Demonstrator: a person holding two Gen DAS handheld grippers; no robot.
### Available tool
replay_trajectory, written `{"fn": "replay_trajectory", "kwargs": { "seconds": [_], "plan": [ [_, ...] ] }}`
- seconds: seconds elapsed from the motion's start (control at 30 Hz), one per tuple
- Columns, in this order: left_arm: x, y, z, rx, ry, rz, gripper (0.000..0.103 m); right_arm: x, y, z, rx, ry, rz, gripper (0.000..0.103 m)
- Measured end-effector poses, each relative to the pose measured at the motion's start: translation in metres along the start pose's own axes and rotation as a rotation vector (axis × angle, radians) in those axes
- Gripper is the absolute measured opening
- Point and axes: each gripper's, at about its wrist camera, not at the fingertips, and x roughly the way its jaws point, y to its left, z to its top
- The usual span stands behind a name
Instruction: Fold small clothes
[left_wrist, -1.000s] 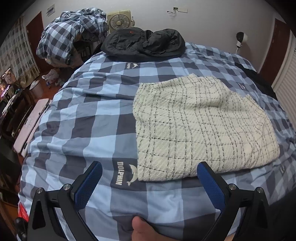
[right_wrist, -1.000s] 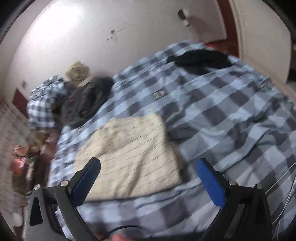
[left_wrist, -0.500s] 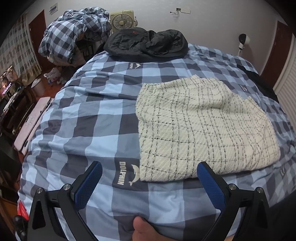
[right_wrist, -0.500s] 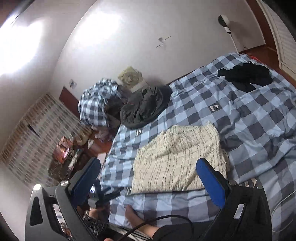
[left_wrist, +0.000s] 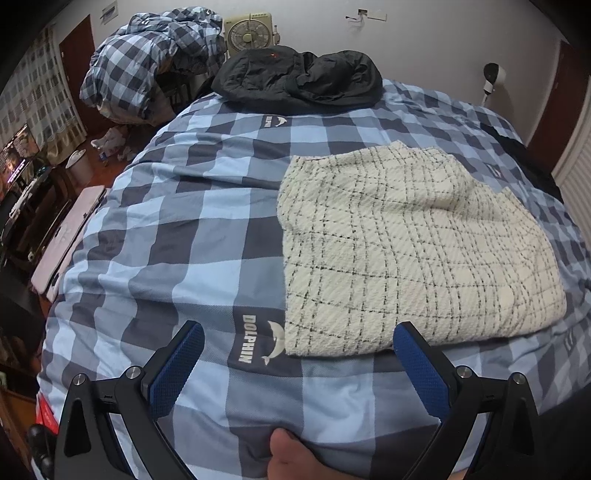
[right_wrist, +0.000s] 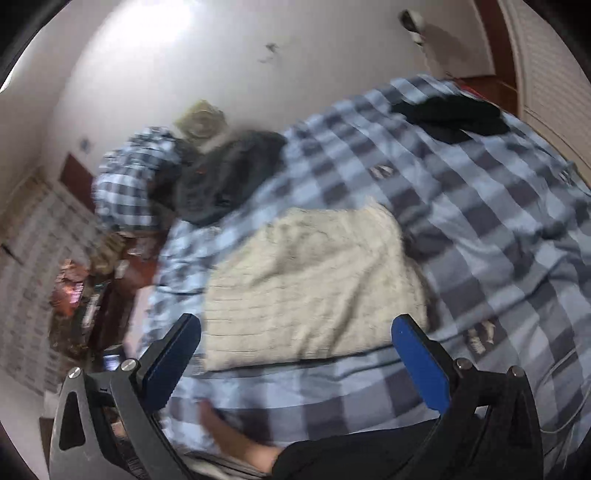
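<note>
A cream garment with thin black checks (left_wrist: 413, 251) lies folded flat on the blue checked bed cover (left_wrist: 177, 236). It also shows, blurred, in the right wrist view (right_wrist: 314, 280). My left gripper (left_wrist: 295, 369) is open and empty, held above the near edge of the bed just short of the garment's near left corner. My right gripper (right_wrist: 295, 362) is open and empty, held above the garment's near edge.
A black jacket (left_wrist: 299, 81) lies at the far end of the bed beside a heap of checked bedding (left_wrist: 147, 62) and a fan (left_wrist: 247, 33). A black garment (right_wrist: 450, 114) lies at the bed's far right. A desk with clutter (left_wrist: 33, 206) stands left.
The right gripper has swung: it rose to a high view of the room, then came back down toward the garment. The left gripper has barely moved. The garment lies as before.
</note>
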Motion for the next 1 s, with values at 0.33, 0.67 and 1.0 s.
{"fn": "replay_trajectory", "kwargs": {
  "seconds": [0.33,0.67,1.0],
  "plan": [
    [0.031,-0.010,0.003,0.095,0.076,0.092,0.103,0.085,-0.118,-0.004,0.268,0.087,-0.342,0.101],
    [0.104,-0.002,0.005,0.229,0.264,0.038,0.103,0.166,-0.126,0.003,-0.031,0.401,-0.454,0.101],
    [0.139,0.002,-0.002,0.128,0.376,-0.180,0.102,0.215,-0.107,-0.025,-0.163,0.641,-0.223,0.100]
  ]
}}
